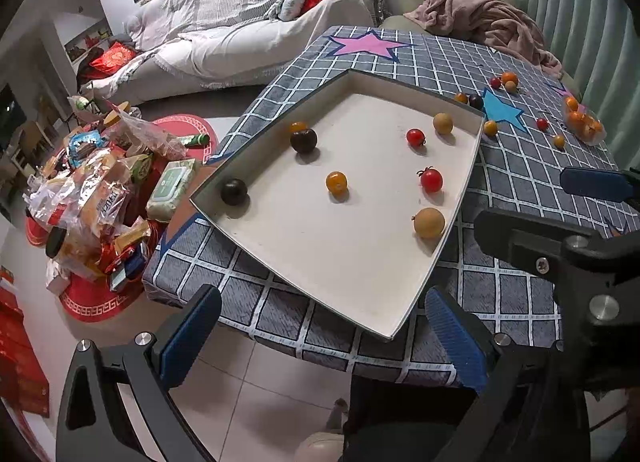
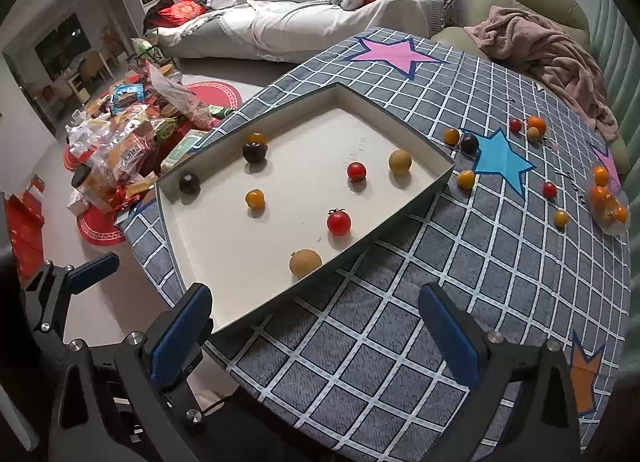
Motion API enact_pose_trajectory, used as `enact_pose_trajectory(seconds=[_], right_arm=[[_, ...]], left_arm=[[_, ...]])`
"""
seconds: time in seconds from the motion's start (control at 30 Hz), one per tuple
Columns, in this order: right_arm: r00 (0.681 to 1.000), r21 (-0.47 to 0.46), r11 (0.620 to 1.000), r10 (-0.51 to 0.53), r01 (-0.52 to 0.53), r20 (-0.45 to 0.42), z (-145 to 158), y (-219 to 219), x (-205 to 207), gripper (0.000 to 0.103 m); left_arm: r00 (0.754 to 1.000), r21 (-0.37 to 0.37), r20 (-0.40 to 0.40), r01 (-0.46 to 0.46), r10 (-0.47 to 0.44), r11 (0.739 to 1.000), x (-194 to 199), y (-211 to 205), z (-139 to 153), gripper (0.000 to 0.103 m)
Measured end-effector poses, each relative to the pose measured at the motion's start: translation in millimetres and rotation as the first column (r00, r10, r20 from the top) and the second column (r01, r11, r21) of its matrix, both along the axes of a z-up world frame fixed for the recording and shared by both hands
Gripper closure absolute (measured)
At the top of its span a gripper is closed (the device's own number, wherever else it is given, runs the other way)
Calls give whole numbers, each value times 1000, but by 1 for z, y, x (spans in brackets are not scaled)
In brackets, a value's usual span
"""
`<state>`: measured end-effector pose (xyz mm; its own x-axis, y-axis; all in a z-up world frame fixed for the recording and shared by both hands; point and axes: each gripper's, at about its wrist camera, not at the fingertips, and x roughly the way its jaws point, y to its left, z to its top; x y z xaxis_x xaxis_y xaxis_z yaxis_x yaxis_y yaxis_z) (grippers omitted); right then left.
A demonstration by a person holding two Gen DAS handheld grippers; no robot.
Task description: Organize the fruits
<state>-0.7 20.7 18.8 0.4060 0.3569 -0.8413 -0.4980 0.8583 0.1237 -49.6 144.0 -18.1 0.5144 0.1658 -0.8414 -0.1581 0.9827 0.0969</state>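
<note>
Hovering over the checked tablecloth (image 2: 360, 342), my right gripper (image 2: 320, 338) and left gripper (image 1: 324, 338) both hold their ribbed blue pads wide apart, gripping nothing. The shallow white tray (image 2: 256, 262) lies just ahead, its long side running away toward the far left, with eight small round fruits spread inside. Loose fruits (image 2: 466, 179) dot the cloth ahead to the right. Only my right camera shows the orange star (image 2: 586, 378).
</note>
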Motion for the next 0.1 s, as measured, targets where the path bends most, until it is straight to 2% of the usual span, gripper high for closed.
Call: enact_pose_trajectory(seconds=[0.1], right_arm=[[1000, 0, 1000, -1, 1, -1, 0, 0, 0, 0]], left_arm=[[1000, -5, -3, 5, -5, 1000, 1, 0, 0, 0]])
